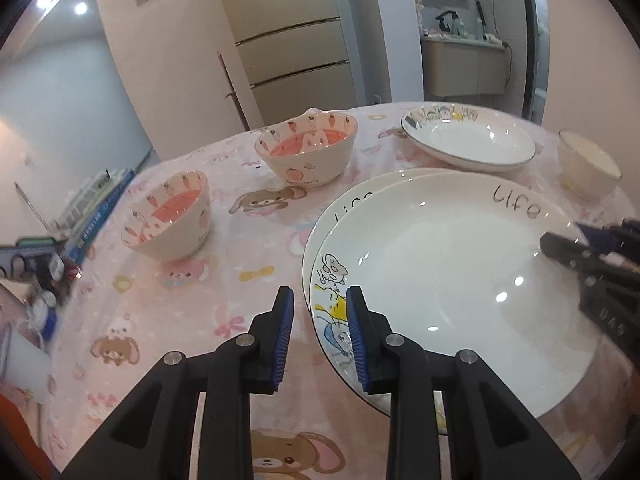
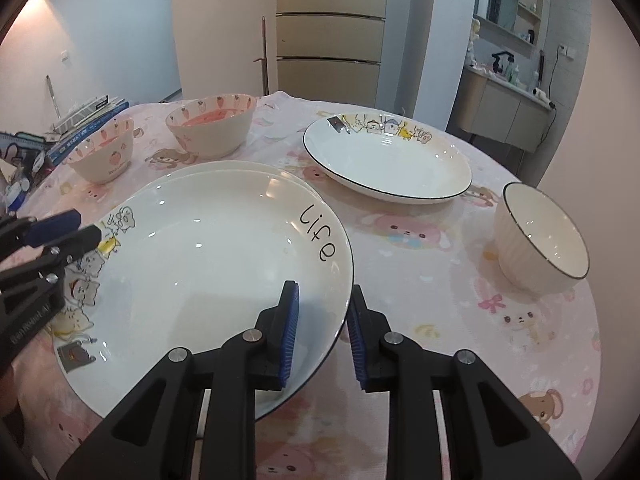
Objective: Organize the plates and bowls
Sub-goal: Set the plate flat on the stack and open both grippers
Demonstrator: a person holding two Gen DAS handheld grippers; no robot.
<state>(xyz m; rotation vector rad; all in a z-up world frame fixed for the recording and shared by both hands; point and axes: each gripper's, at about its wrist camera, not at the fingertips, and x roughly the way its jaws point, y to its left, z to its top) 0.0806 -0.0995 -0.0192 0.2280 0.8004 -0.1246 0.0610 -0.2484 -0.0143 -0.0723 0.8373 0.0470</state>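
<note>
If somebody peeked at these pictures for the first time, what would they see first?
Probably the big white "Life" plate in the middle, stacked on another just like it, with black-and-blue tongs at both rims: the right tongs and the left tongs. Next, the two pink strawberry bowls at the far left of the pink cartoon tablecloth.

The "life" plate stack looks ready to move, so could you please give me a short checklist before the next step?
1. Top "life" plate sits on the plate beneath: ok.
2. Left gripper jaws straddle the near rim, open: ok.
3. Right gripper straddles the opposite rim, open: ok.
4. Either gripper is clamped: not ok.
5. Whether the jaws span one rim or both: cannot tell.
6. Black-rimmed cartoon plate and white bowl stand apart from the stack: ok.
</note>
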